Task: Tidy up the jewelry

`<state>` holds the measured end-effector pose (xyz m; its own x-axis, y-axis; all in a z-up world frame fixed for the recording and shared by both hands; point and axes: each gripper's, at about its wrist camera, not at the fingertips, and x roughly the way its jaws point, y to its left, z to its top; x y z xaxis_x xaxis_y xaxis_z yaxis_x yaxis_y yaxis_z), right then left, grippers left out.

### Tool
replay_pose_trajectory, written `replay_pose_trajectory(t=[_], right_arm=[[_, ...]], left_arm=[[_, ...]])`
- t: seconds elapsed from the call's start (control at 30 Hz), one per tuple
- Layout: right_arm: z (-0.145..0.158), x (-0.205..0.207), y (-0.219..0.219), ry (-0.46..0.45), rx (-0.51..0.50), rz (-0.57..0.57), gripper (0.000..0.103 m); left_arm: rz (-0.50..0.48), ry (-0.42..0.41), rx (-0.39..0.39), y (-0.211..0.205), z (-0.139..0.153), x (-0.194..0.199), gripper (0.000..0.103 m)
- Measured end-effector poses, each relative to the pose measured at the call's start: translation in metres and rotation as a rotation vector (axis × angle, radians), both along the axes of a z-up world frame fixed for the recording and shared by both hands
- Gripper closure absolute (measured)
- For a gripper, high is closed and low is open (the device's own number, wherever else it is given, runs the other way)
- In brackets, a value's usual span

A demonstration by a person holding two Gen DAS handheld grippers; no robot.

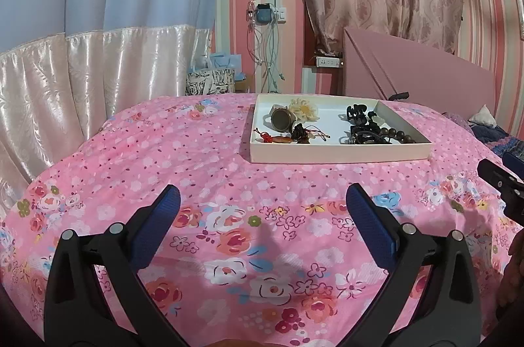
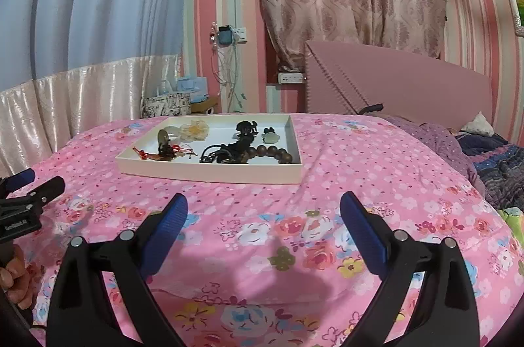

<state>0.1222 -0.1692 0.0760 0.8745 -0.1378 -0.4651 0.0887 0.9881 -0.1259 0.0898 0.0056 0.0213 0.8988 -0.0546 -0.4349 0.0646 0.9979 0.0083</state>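
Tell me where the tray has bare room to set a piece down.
In the tray, the bare floor lies in the middle, between the cream flower and black clip. Crowded: front row, from red cord charm to wooden beads.

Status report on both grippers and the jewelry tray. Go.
Left hand-held gripper open, empty, short of the tray. Right hand-held gripper open, empty, likewise. Wooden bead bracelet and black hair claw in tray. Nothing blocking on the bedspread.

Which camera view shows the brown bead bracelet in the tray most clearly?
The right wrist view: the bead bracelet curves in plain sight by the tray's right wall. In the left wrist view it is smaller, partly behind dark items.
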Motion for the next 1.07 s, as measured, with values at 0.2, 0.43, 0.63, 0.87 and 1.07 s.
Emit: replay_pose_trajectory(t=[0.2,0.43,0.63,0.87,1.07], right_arm=[[-0.0009,0.0026,-0.0009,0.018,0.008,-0.001,0.009],[-0.0012,0.0045,-0.0009,0.026,0.008,-0.002,0.009],[-0.0021,0.0049,-0.0006,0.03,0.01,-0.002,0.009],[-0.0019,0.0052,-0.0011,0.029,0.01,-0.002,0.009],[-0.0019,0.0052,-0.0009,0.029,0.01,-0.003,0.009]], left_arm=[[0.001,0.013,-0.002,0.0011,-0.0011,0.0018,0.003],[0.003,0.006,-0.01,0.0021,-0.0017,0.0019,0.003],[0.004,0.006,-0.007,0.0013,-0.0019,0.0012,0.003],[0.009,0.002,-0.011,0.0025,-0.0012,-0.0004,0.003],[0.024,0.001,-0.01,0.0034,-0.0004,-0.0011,0.003]])
